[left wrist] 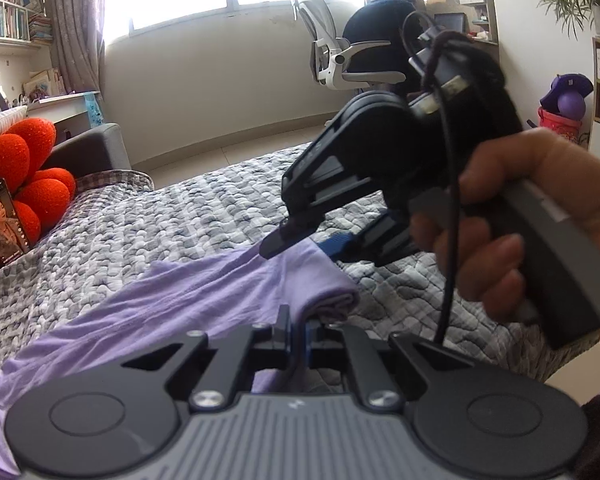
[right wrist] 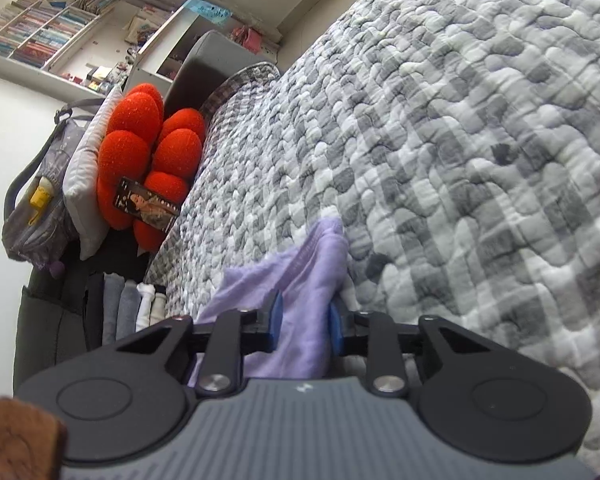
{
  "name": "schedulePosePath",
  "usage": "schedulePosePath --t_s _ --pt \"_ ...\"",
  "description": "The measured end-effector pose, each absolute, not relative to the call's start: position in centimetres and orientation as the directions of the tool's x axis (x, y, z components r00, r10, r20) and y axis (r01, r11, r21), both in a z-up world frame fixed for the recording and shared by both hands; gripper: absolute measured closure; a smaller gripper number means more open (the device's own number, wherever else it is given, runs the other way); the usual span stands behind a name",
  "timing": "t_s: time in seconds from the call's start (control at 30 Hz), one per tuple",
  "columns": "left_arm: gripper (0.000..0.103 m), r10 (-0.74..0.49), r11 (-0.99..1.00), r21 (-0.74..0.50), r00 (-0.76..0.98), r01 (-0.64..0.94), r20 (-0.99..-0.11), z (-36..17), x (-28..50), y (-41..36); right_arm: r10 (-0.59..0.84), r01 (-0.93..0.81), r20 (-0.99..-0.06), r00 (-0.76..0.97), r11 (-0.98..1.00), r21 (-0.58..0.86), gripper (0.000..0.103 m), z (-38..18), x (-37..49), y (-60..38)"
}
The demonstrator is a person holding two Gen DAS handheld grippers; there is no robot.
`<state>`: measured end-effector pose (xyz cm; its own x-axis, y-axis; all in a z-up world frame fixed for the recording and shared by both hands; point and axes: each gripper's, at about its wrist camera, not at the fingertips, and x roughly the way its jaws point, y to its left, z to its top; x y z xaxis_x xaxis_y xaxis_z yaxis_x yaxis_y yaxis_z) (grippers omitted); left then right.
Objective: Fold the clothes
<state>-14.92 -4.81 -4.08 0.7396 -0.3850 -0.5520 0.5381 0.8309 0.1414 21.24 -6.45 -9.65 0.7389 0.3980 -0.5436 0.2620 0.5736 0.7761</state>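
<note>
A lavender garment lies stretched across the grey checked quilt of a bed. My left gripper sits at the bottom of the left wrist view, shut on a folded edge of the garment. My right gripper, held by a hand, comes in from the right just beyond it and pinches the same raised fold. In the right wrist view the right gripper has a bunch of lavender garment filling the gap between its blue pads, over the quilt.
A red lobed cushion with a phone leaning on it stands at the head of the bed. A stack of folded clothes and a grey bag sit beside the bed. A white office chair stands past the foot.
</note>
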Motion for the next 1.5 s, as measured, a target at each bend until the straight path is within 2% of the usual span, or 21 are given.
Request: schedulePosePath --t_s 0.03,0.1,0.2,0.5,0.83,1.23,1.5 --pt "0.098 -0.388 0.832 0.136 0.739 0.538 -0.551 -4.0 -14.9 -4.7 0.387 0.266 -0.542 0.745 0.574 0.775 0.081 -9.6 21.4 -6.4" --pt "0.098 -0.391 0.834 0.13 0.741 0.536 -0.546 -3.8 -15.0 -4.5 0.366 0.273 -0.54 0.758 0.573 0.773 0.092 -9.6 21.6 -6.2" --pt "0.098 -0.4 0.837 0.118 0.745 0.534 -0.533 -3.5 -15.2 -4.4 0.333 0.273 -0.529 0.78 0.58 0.767 0.095 -9.1 21.7 -6.0" --pt "0.098 -0.445 0.82 0.099 0.737 0.564 -0.508 -2.5 -16.3 -5.8 0.291 0.254 -0.492 0.821 0.585 0.77 0.096 -7.4 20.0 -7.1" --pt "0.099 -0.537 0.777 0.024 0.683 0.629 -0.496 -1.9 -17.6 -9.2 0.24 0.269 -0.461 0.854 0.554 0.788 0.096 -6.5 16.6 -10.8" --pt "0.098 -0.599 0.771 -0.149 0.627 0.619 -0.497 -2.8 -17.7 -10.2 0.2 0.334 -0.5 0.843 0.534 0.777 0.096 -6.7 13.7 -12.8" --pt "0.098 -0.598 0.799 -0.261 0.669 0.542 -0.442 -1.7 -17.8 -7.6 0.222 0.328 -0.487 0.844 0.505 0.799 0.096 -5.6 15.3 -10.9"
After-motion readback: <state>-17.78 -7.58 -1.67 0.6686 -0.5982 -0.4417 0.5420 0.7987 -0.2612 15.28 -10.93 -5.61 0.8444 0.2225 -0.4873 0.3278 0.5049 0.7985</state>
